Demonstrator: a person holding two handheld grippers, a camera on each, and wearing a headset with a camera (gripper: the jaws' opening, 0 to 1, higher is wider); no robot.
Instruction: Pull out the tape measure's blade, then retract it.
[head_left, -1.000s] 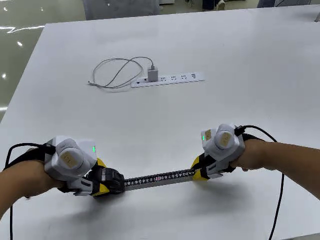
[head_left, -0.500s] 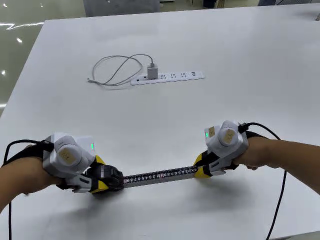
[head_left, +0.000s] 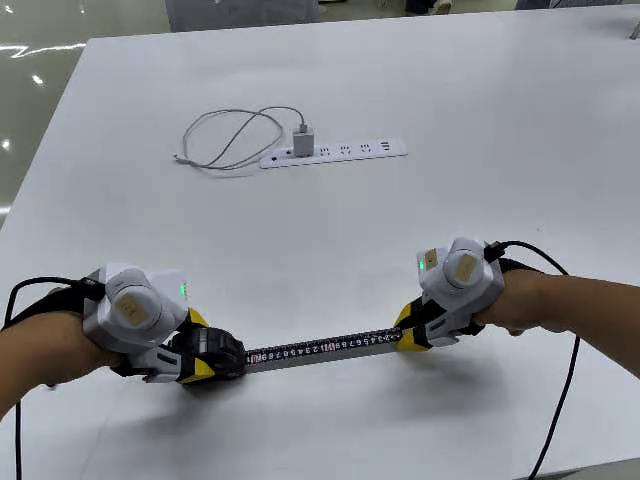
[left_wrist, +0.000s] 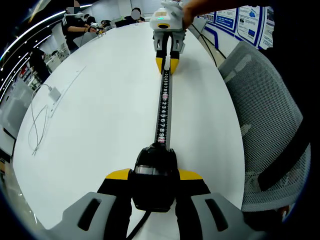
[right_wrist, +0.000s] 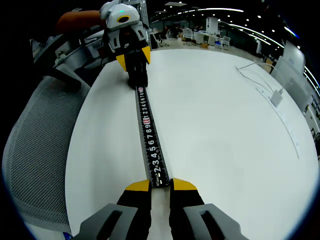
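While straight, blade (head_left: 320, 349) lengthwise left-to-right.

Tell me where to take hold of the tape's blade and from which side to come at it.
Grip the blade at its free tip, coming end-on along its length, opposite the case. It runs straight and flat, so jaws can close on the tip's two sides, as the right gripper does now.
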